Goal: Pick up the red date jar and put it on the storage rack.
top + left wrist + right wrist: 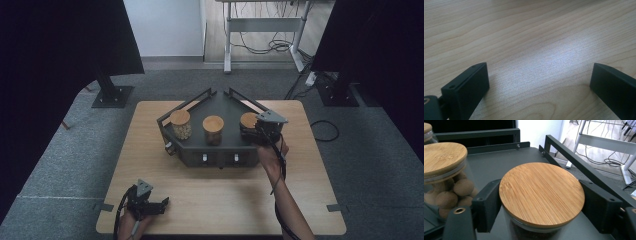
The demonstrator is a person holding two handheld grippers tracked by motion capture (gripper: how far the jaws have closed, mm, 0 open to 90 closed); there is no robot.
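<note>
- Round bamboo-lidded glass jar [541, 195] on dark metal rack [220, 100]: sitting between right gripper [541, 202] fingers, contact uncertain.
- Seat squarely below lid, lift straight.
- Left gripper [536, 87] spread over wooden surface [524, 37].

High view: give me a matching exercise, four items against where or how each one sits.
Items:
1. left jar
2. middle jar
3. right jar
4. left gripper

Places or states:
a. between the jaws of the right gripper
b. on the bare table, jaws open, nothing between them
c. left end of the dark tray, pale contents
d. middle of the tray, brown balls inside

Pairs: 1-c, 2-d, 3-a, 4-b
</note>
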